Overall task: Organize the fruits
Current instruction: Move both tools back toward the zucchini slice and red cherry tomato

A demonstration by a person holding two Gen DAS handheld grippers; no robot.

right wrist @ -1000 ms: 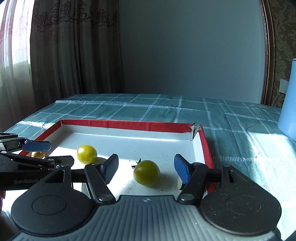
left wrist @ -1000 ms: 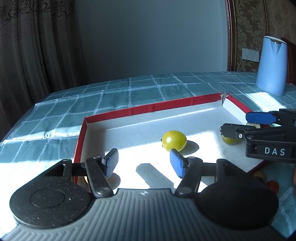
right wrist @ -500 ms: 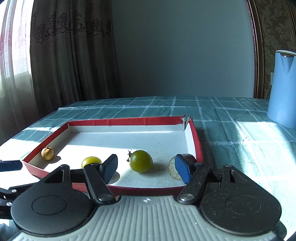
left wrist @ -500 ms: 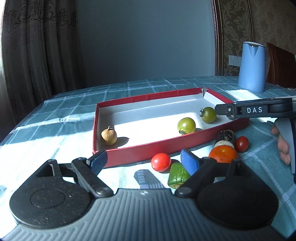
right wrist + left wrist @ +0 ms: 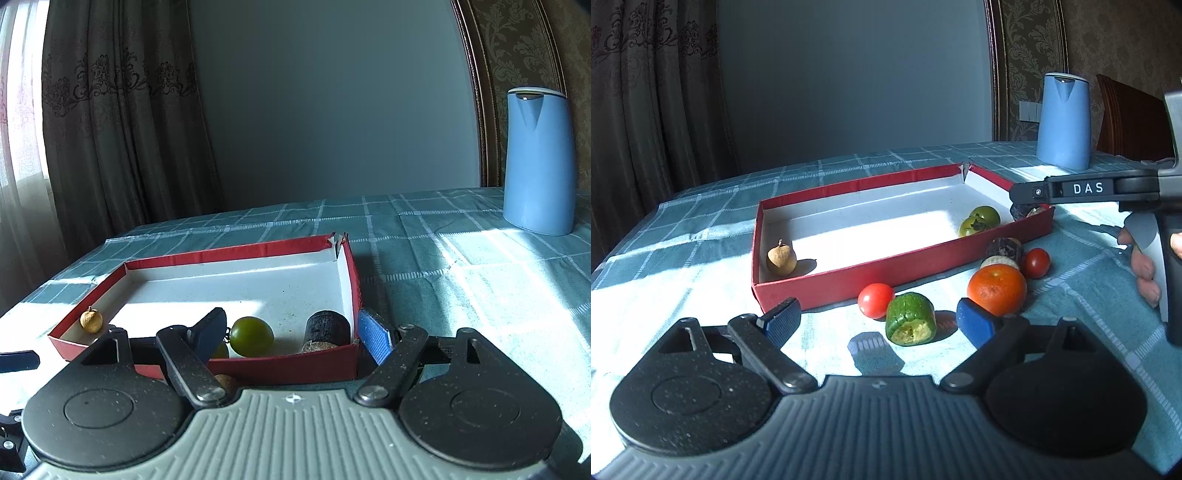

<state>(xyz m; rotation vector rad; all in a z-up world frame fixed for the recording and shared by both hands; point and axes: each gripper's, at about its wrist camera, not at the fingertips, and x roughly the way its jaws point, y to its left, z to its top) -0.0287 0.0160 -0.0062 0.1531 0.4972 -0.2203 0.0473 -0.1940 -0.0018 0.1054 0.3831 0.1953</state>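
well, my right gripper [image 5: 1027, 201] reads "das" on its arm; its fingers spread wide above the red tray's [image 5: 905, 258] near right corner. my left gripper [image 5: 877, 321] gapes too, empty, over the cucumber chunk [image 5: 911, 324], cut face toward me, beside the orange [image 5: 996, 289].

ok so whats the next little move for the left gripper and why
Probably ease the left gripper forward and down around the green chunk. Its jaws are open with nothing between them, the chunk lies just ahead on the tablecloth outside the red tray, beside a red tomato and an orange also outside.
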